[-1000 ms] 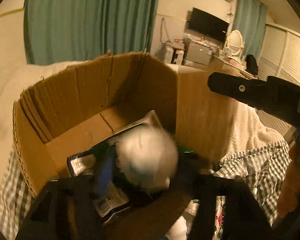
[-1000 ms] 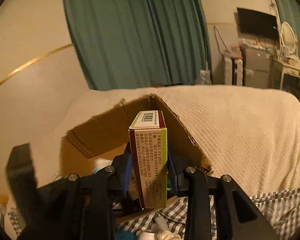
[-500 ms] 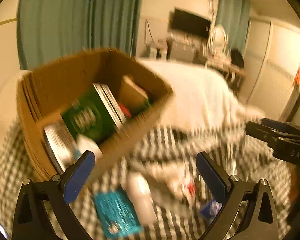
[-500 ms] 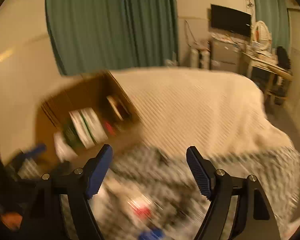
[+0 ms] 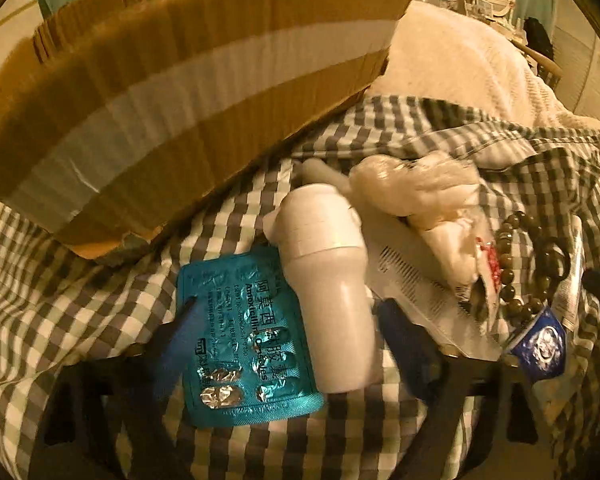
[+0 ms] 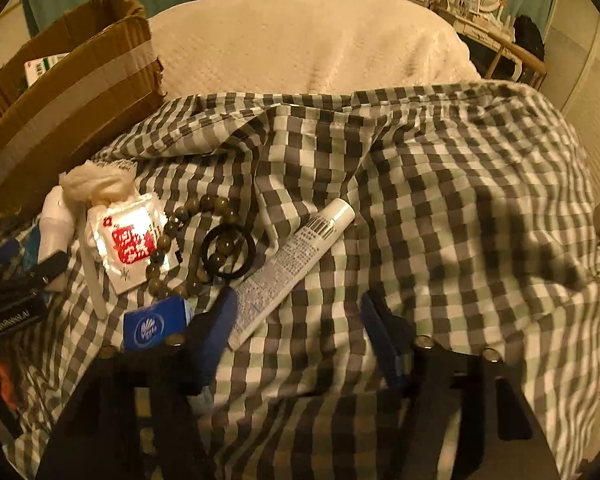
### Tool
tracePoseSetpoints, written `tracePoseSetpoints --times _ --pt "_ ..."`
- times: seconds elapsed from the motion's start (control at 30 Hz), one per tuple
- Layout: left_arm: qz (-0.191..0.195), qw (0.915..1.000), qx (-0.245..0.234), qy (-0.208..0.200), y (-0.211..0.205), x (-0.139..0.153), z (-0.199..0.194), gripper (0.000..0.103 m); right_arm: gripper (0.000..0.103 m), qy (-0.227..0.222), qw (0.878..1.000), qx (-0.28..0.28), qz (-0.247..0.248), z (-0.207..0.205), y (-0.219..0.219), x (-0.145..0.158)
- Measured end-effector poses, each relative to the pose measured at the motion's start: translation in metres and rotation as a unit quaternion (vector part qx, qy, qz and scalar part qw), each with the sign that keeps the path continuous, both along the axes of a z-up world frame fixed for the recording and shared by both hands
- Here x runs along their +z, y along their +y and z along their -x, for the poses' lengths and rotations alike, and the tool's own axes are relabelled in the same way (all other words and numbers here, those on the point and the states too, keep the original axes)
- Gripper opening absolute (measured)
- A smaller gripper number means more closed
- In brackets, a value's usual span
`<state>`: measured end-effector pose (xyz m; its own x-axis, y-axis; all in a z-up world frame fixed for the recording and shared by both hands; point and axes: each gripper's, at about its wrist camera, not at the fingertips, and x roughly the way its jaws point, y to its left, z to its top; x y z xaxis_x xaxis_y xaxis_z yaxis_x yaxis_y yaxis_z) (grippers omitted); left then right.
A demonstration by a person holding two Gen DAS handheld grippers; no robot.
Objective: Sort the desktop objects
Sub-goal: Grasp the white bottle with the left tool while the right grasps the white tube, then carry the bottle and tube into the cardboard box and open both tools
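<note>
My left gripper [image 5: 288, 332] is open, its jaws either side of a white plastic bottle [image 5: 332, 292] and a teal pill blister pack [image 5: 240, 336] on the checked cloth. The taped cardboard box [image 5: 172, 80] stands just behind them. My right gripper [image 6: 300, 324] is open and empty over the cloth; a white tube [image 6: 292, 268] lies by its left finger. A blue tissue pack [image 6: 156, 328], a bead bracelet [image 6: 180, 248], a black ring [image 6: 228, 252] and a red-printed packet [image 6: 128, 240] lie left of it. The box [image 6: 68, 96] holds several items.
A crumpled white tissue [image 5: 420, 192] and a folded paper leaflet [image 5: 420, 296] lie right of the bottle. A cream blanket [image 6: 308, 40] covers the bed beyond the checked cloth [image 6: 460, 200]. Furniture and a mirror stand at the far right.
Both grippers let go of their items over the box, opened, and swung down from the box to the objects on the cloth. The right gripper no longer holds the medicine box.
</note>
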<state>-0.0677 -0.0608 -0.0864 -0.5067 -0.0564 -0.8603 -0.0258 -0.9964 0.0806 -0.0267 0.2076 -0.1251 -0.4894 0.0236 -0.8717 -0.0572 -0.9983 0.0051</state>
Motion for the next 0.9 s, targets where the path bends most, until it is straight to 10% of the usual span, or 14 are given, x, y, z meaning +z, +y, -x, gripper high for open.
tracePoseSetpoints --times 0.17,0.3,0.9 --pt "-0.012 0.9999 -0.007 0.001 -0.002 -0.005 0.006 0.073 0.046 -0.017 0.998 -0.032 0.047 0.028 0.018 -0.008" --pt "-0.021 0.9995 -0.021 0.008 0.000 -0.002 0.004 0.033 0.038 -0.033 0.998 -0.040 0.038 0.044 0.015 -0.020" --pt "-0.100 0.9891 -0.069 0.084 0.001 0.062 -0.022 0.032 0.016 0.059 0.997 -0.019 0.043 -0.018 0.009 0.041"
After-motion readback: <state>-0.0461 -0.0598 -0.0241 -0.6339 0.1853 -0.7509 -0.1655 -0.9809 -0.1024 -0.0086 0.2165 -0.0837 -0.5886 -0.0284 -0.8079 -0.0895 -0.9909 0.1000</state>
